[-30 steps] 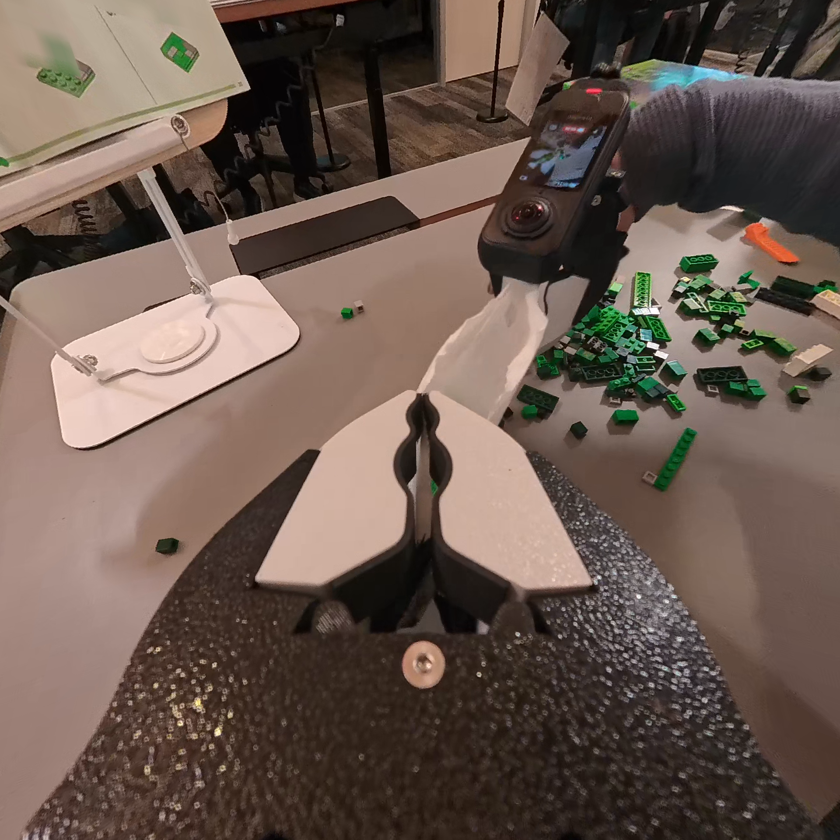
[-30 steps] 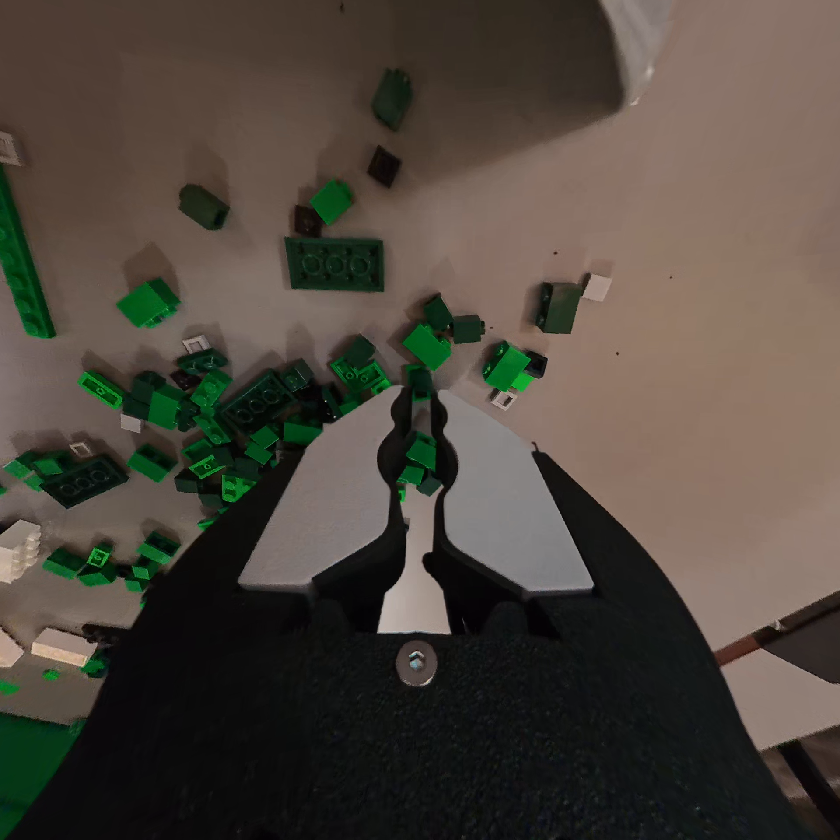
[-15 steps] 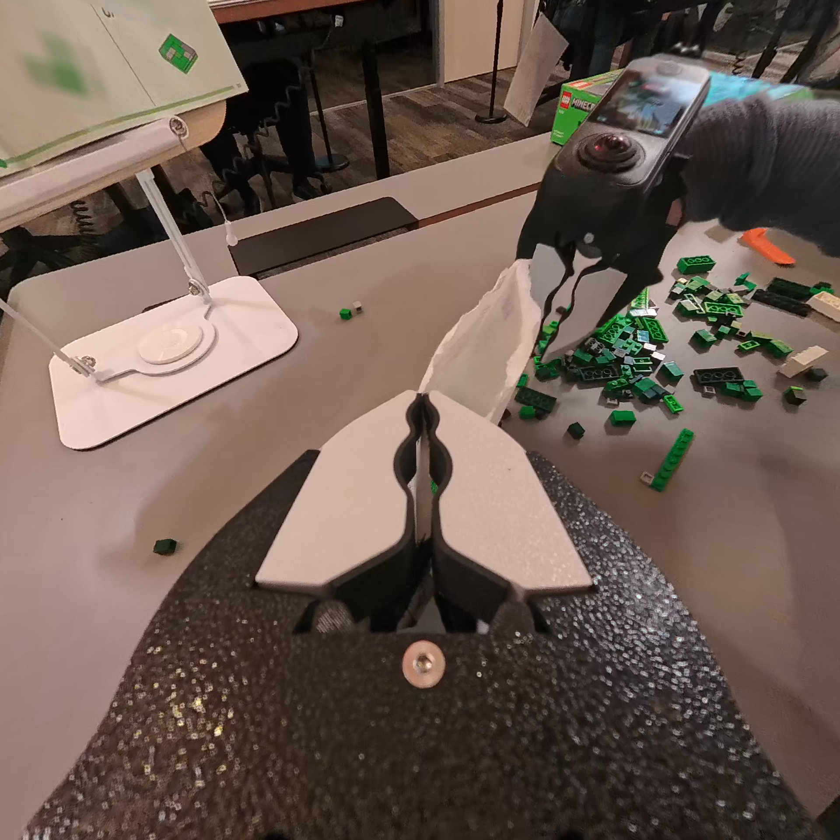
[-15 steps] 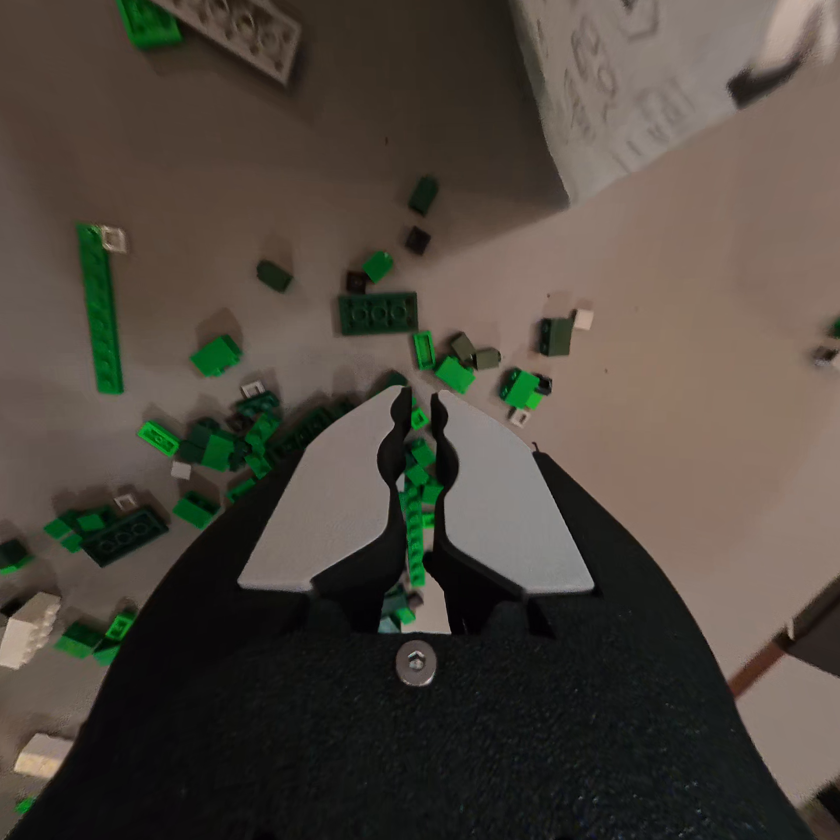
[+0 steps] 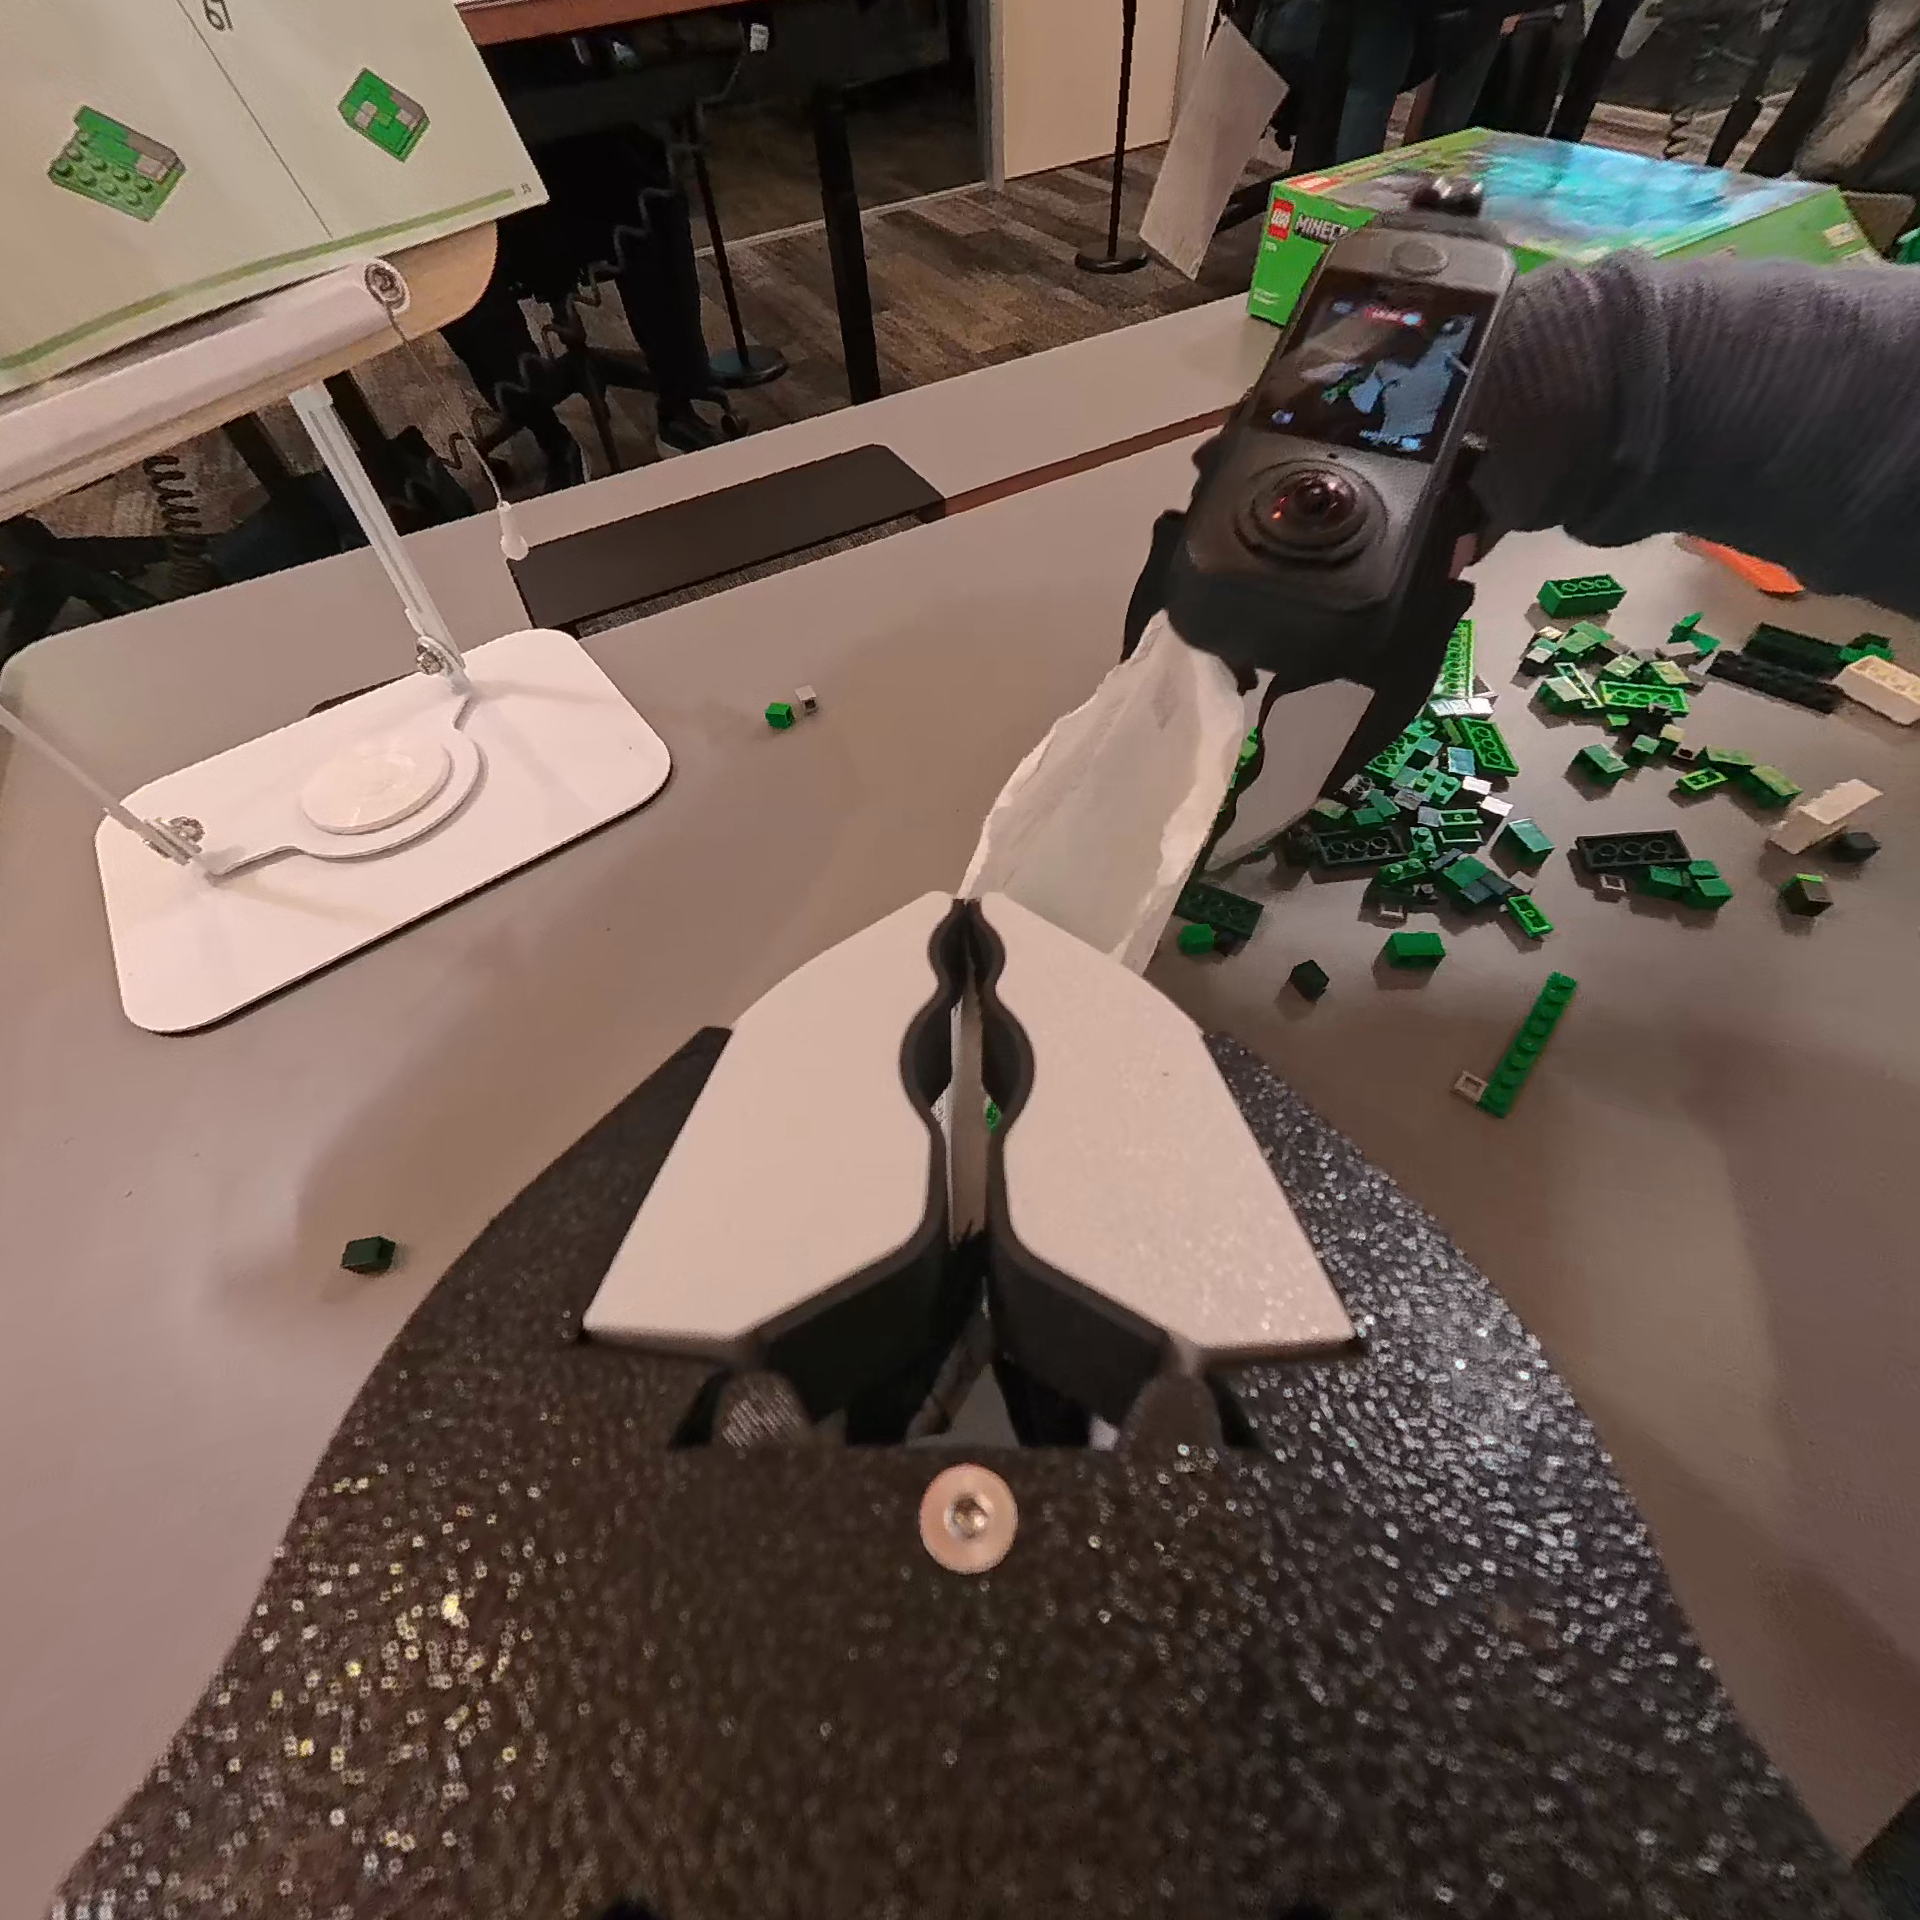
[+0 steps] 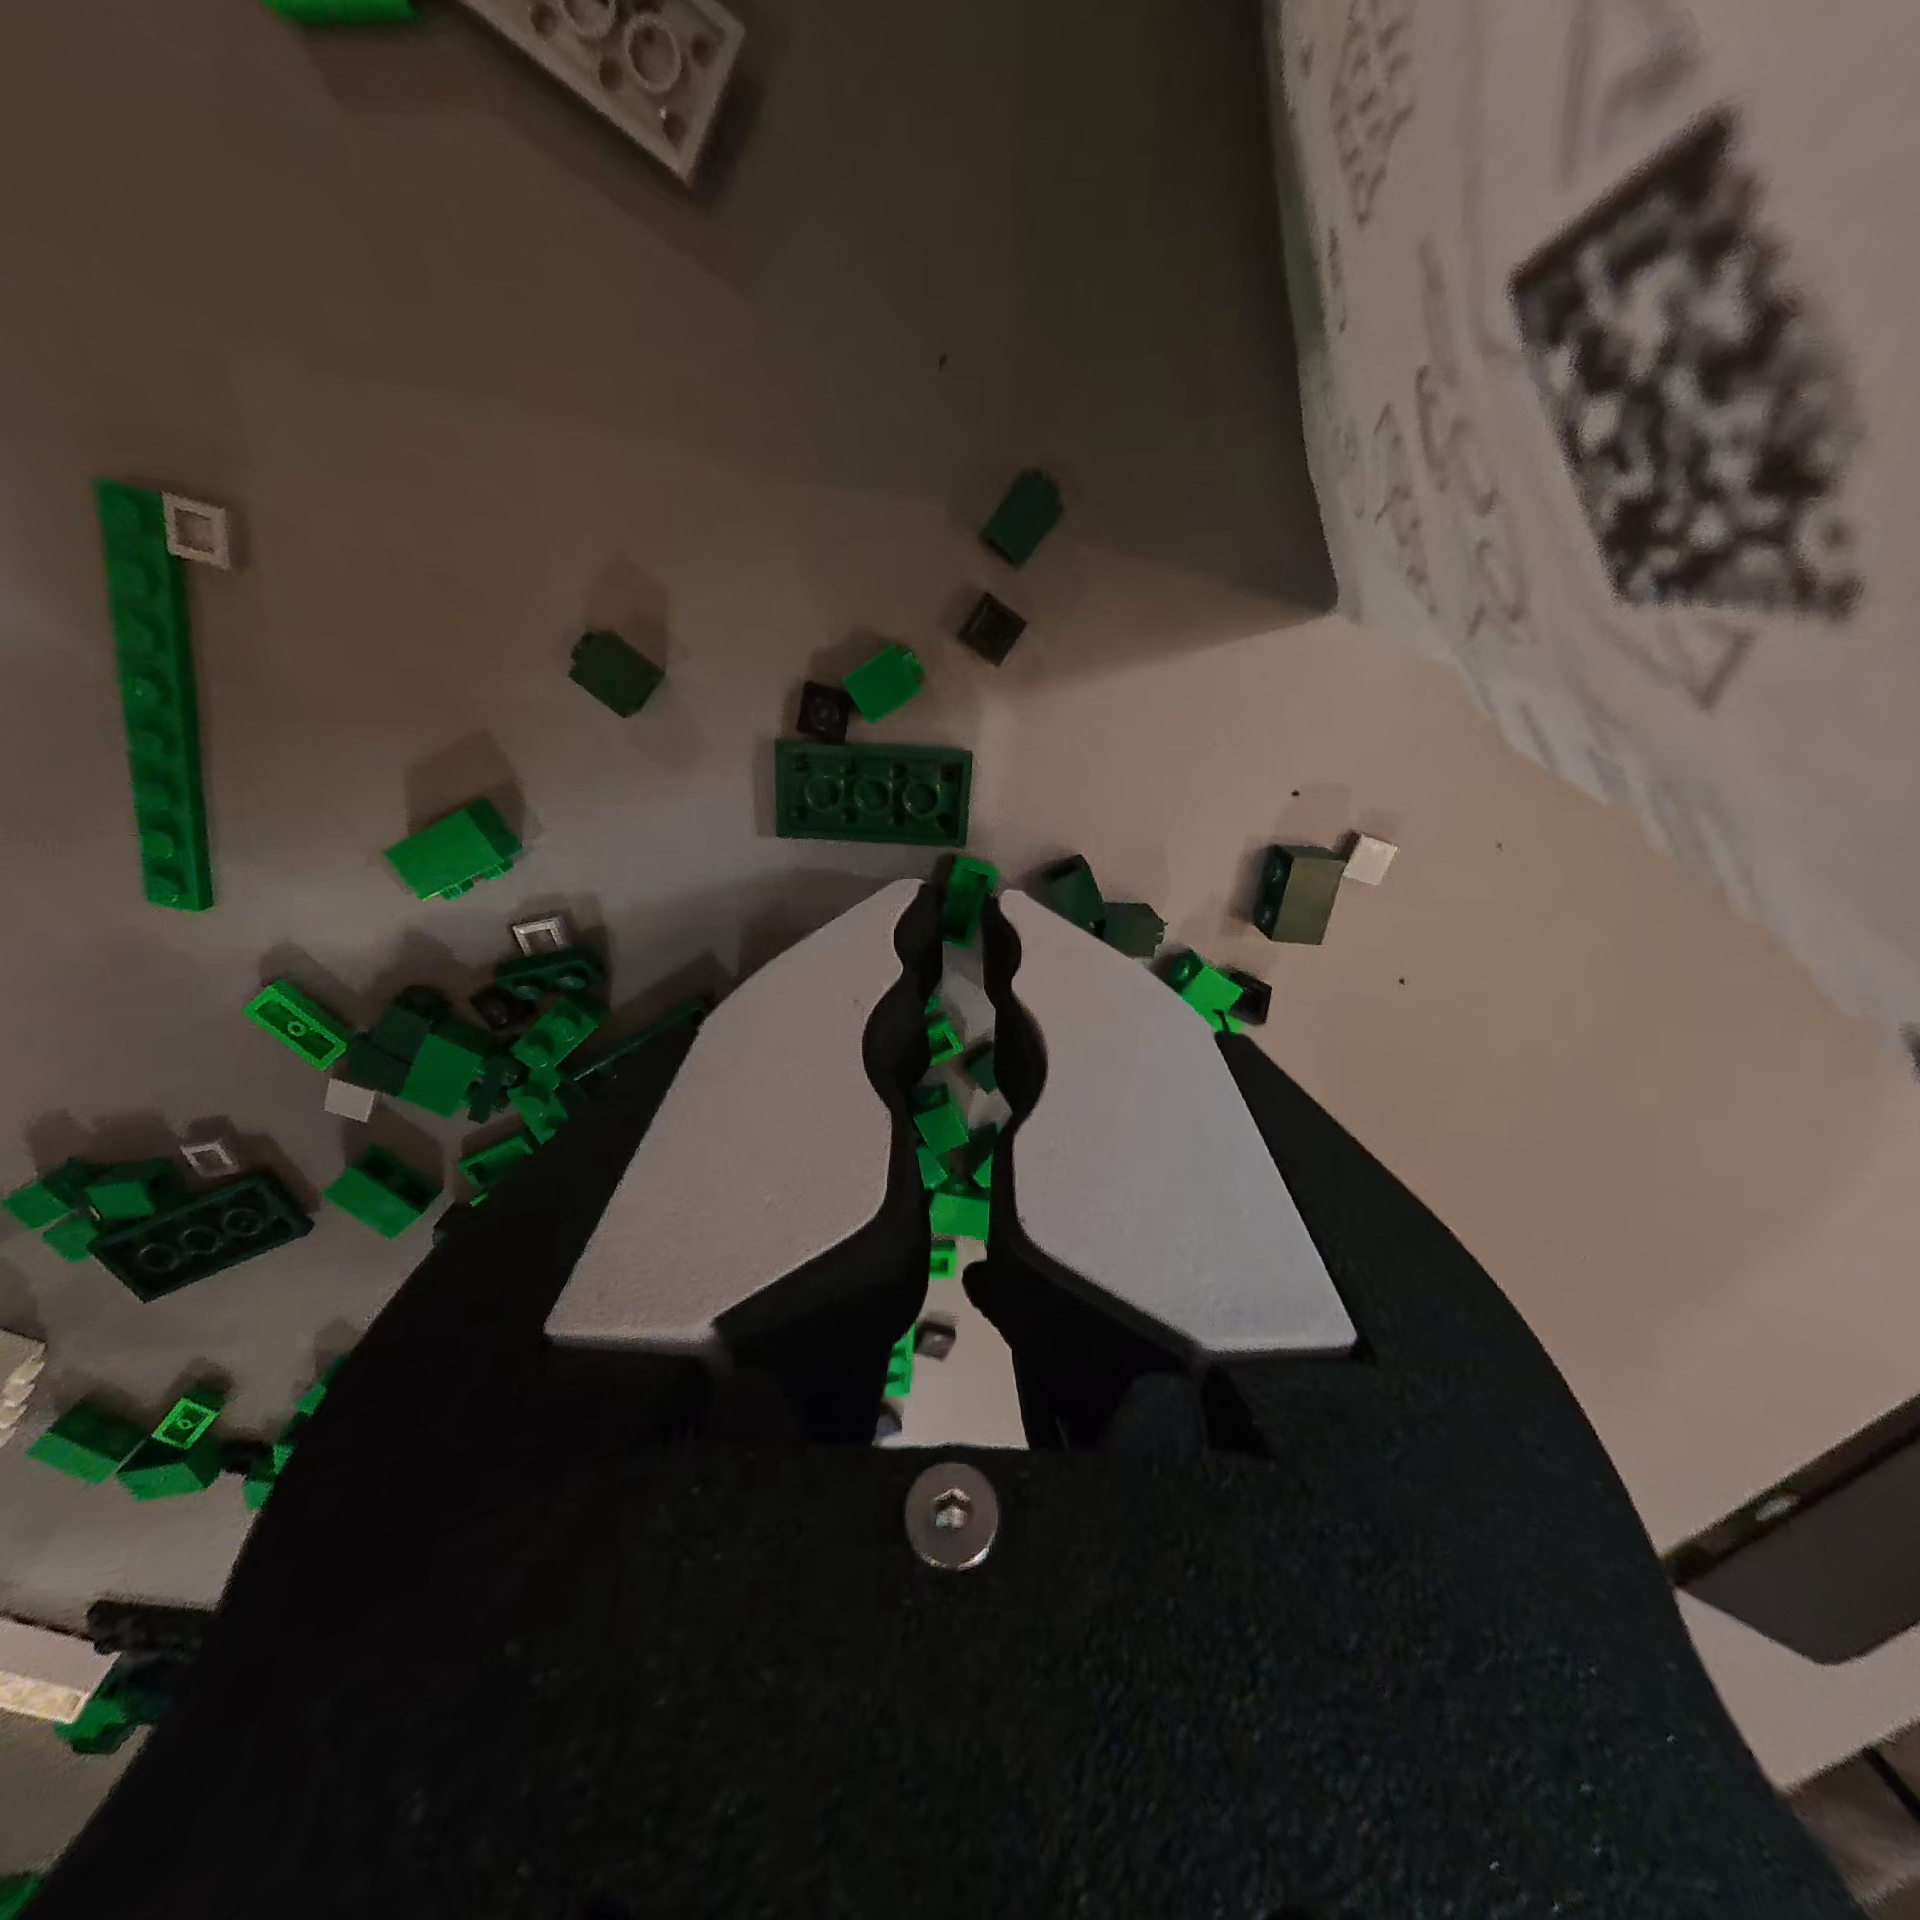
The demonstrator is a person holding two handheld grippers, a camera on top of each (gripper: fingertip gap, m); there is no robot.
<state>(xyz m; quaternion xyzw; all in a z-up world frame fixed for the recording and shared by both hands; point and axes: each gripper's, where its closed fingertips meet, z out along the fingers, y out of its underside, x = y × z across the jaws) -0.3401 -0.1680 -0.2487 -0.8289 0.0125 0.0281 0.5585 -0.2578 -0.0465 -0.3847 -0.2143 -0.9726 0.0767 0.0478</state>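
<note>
My left gripper (image 5: 966,909) is shut on the lower end of a white paper bag (image 5: 1112,800), a little above the grey table (image 5: 520,1091). The bag rises up and to the right, toward my right gripper (image 5: 1216,821). In the right wrist view my right gripper (image 6: 961,899) hovers over a pile of green bricks (image 6: 499,1049) with its jaws a narrow gap apart and nothing held. The bag (image 6: 1558,416) fills that view's upper right. A dark green plate (image 6: 873,795) lies just beyond the tips. The pile also shows in the left wrist view (image 5: 1455,790).
A white stand base (image 5: 384,790) holds an instruction booklet (image 5: 239,135) at the left. A green set box (image 5: 1558,208), a black pad (image 5: 727,540) and an orange tool (image 5: 1756,571) lie farther back. A long green plate (image 5: 1527,1044) and single small bricks (image 5: 369,1254) lie apart. About 20 cm separates my left fingertips from my right. The long green plate (image 5: 1527,1044) is about 12 cm from my right fingertips and 20 cm from my left. The right camera catches it too, in the right wrist view (image 6: 138,687).
My right gripper tipped up and away from the bag, then swung back down beside it. The bag now fills more of the right wrist view. My left gripper has stayed shut on the bag.
</note>
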